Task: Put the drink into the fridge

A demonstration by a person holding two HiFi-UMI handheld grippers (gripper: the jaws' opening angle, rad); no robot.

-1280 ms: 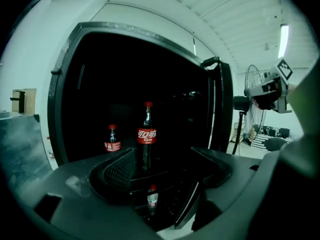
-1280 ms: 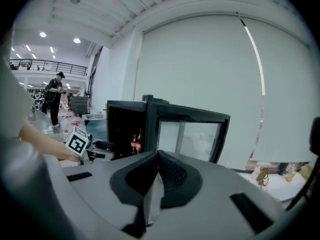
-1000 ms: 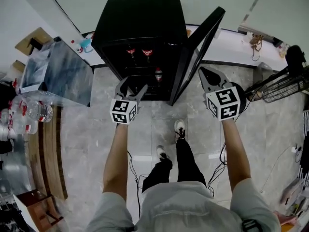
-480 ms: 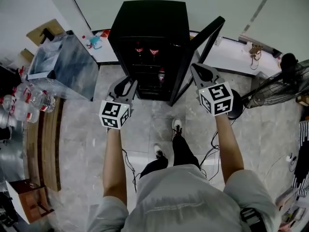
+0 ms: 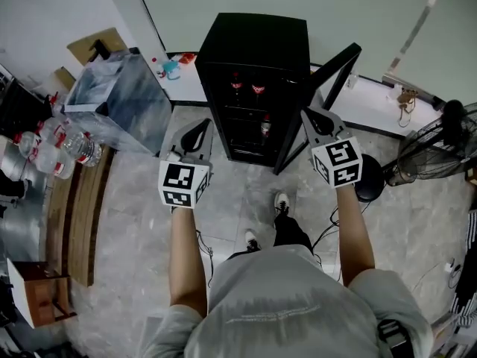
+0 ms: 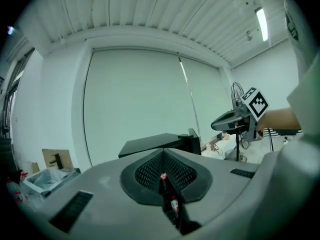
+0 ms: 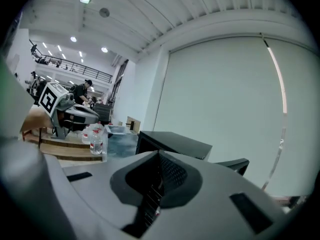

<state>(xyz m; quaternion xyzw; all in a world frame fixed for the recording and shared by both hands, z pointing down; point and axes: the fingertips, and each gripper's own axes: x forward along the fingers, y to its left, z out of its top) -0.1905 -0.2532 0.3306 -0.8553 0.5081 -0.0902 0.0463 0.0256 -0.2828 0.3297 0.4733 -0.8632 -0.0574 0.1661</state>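
Observation:
The black fridge [image 5: 257, 42] stands against the wall with its door [image 5: 322, 95] swung open to the right. Red-capped drink bottles [image 5: 235, 86] sit on its upper shelf, and another bottle [image 5: 265, 126] stands lower down. My left gripper [image 5: 200, 126] is shut and holds nothing, a little left of the fridge front. My right gripper [image 5: 310, 115] is also shut and holds nothing, beside the open door. In the left gripper view the closed jaws [image 6: 163, 155] leave a slit that shows the bottles [image 6: 173, 204]. In the right gripper view the gripper [image 7: 159, 157] points at the fridge [image 7: 175, 144].
A translucent plastic bin [image 5: 119, 99] stands left of the fridge. Water bottles [image 5: 63, 149] lie on a wooden bench [image 5: 78, 215]. A fan [image 5: 440, 148] stands at the right, and cables run across the floor near my feet [image 5: 279, 200].
I have stepped back, so the fridge looks smaller and farther away. The left gripper's jaws, spread a second ago, have closed. Both grippers have drawn back from the fridge front.

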